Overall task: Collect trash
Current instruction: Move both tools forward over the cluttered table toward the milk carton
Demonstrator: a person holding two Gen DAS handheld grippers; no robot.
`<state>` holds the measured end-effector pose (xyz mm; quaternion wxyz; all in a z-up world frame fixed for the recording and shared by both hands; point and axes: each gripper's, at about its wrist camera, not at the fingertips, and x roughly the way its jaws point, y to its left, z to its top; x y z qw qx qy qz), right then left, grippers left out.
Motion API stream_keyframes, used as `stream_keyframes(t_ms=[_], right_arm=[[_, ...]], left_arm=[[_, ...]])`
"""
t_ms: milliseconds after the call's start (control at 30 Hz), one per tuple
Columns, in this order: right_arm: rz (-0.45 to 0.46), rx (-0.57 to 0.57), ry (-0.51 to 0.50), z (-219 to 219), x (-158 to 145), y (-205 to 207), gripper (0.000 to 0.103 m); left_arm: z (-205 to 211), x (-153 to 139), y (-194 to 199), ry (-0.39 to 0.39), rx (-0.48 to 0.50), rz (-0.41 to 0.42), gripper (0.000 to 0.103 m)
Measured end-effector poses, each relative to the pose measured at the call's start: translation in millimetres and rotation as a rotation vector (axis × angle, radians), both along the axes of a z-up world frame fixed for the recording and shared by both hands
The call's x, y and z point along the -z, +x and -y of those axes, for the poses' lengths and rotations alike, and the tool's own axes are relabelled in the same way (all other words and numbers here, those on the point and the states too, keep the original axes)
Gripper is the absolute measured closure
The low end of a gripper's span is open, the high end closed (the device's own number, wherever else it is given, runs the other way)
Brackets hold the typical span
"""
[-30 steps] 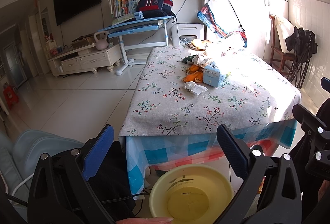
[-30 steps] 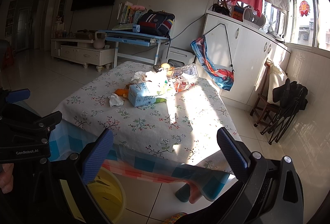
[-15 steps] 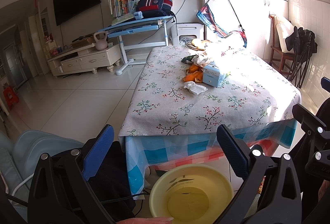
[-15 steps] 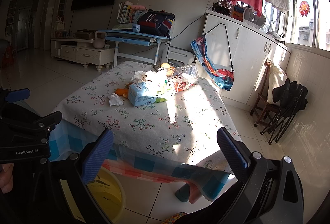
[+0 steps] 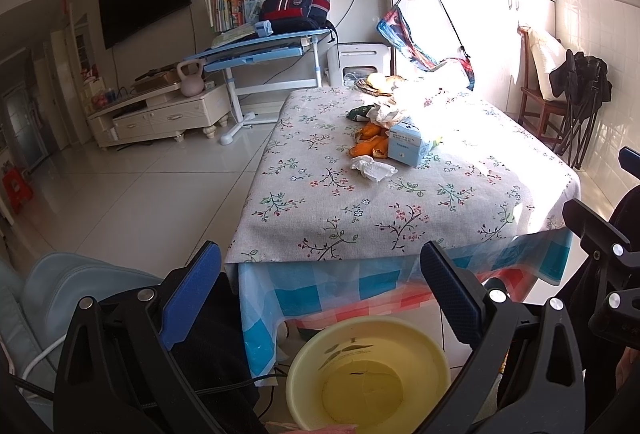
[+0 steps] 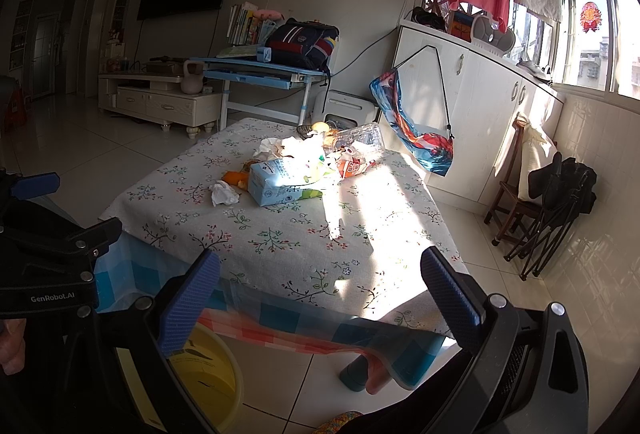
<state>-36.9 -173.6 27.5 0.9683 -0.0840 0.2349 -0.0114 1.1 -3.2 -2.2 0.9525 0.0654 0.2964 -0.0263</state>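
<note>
A pile of trash lies mid-table on the floral cloth: a crumpled white tissue (image 5: 373, 169) (image 6: 224, 193), orange peels (image 5: 370, 146), a light blue carton (image 5: 408, 147) (image 6: 278, 184), wrappers and a clear plastic bottle (image 6: 360, 136). A yellow basin (image 5: 368, 374) (image 6: 208, 366) stands on the floor at the table's near edge. My left gripper (image 5: 320, 294) is open and empty above the basin, short of the table. My right gripper (image 6: 320, 294) is open and empty over the table's near corner.
The table (image 5: 360, 234) has a floral cloth over a checked one. A wooden chair (image 6: 520, 194) and a folded black chair (image 6: 560, 202) stand at the right. A blue desk (image 5: 260, 50) and TV cabinet (image 5: 160, 110) are at the back. A pale blue seat (image 5: 60, 286) is at the lower left.
</note>
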Motion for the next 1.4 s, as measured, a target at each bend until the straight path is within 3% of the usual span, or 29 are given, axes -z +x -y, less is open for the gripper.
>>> stream_keyframes(t_ms=[300,600,933,1067,1400], right_arm=[[-0.008,0.009,-0.009,2.6,-1.0,-2.6,0.007],[-0.072,0.1,-0.066,2.0,3.6,3.9,0.007],[-0.049,0.085,0.0,5.5,-10.9,-1.2,0.007],[-0.067,0.083,0.027,6.1,-13.0,4.8,0.007],[-0.123,0.089,0.073,8.8,-9.0,20.2,0.007]], left_arm=[[-7.7,4.1,4.4,-0.05,0.011,-0.053,0.006],[-9.4,10.8,6.6,-0.063,-0.014,-0.089,0.006],[-14.8,11.5,6.5,-0.095,-0.048,-0.077,0.006],[-11.0,8.0,6.2,-0.085,-0.044,-0.04,0.006],[-12.7,13.2,16.2,-0.089,-0.052,-0.06,0.006]])
